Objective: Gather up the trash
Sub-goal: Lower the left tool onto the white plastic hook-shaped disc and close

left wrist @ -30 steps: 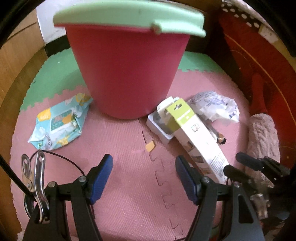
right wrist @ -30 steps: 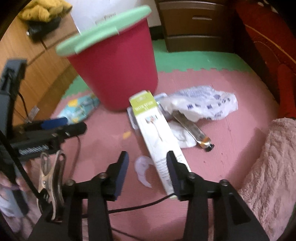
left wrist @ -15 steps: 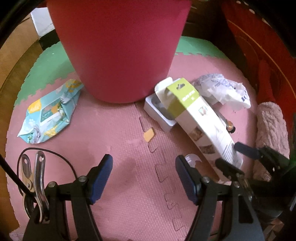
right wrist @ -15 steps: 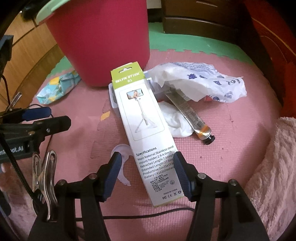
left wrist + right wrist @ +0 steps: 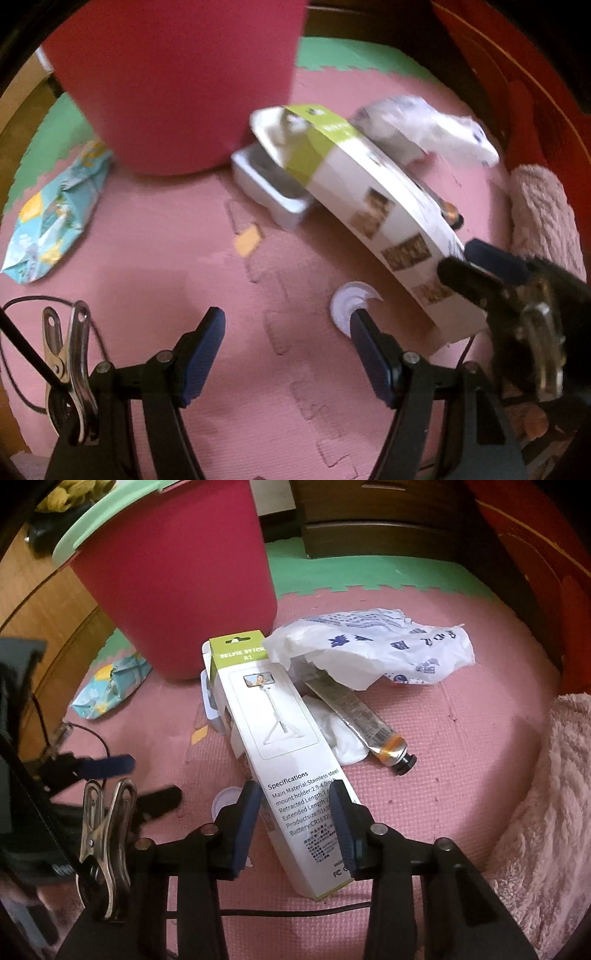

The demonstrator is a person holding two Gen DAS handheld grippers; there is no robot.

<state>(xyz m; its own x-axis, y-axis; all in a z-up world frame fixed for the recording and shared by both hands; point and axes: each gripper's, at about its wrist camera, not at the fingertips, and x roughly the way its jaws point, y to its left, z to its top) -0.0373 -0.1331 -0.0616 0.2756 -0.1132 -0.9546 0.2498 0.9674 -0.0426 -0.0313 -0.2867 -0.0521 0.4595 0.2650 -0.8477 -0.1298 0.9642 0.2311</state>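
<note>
A red bin [image 5: 177, 579] with a pale green lid stands on the pink foam mat; it also shows in the left wrist view [image 5: 177, 81]. A long white and green selfie stick box [image 5: 280, 753] lies in front of it. My right gripper [image 5: 295, 805] has its fingers closed on both sides of the box's near end, also seen in the left wrist view [image 5: 388, 221]. My left gripper [image 5: 286, 328] is open and empty above the mat. A crumpled white bag [image 5: 376, 653], a tube [image 5: 362, 723] and a white tissue [image 5: 343, 738] lie right of the box.
A white plastic tray [image 5: 269, 184] lies under the box's far end. A teal wipes packet [image 5: 55, 214] lies left of the bin. A small white disc [image 5: 351, 299] and an orange scrap [image 5: 247, 240] lie on the mat. A pink fluffy rug [image 5: 546, 812] is at right.
My right gripper has moved forward over the box's near end and its fingers have narrowed onto the box. The left gripper has moved closer to the bin and stays open.
</note>
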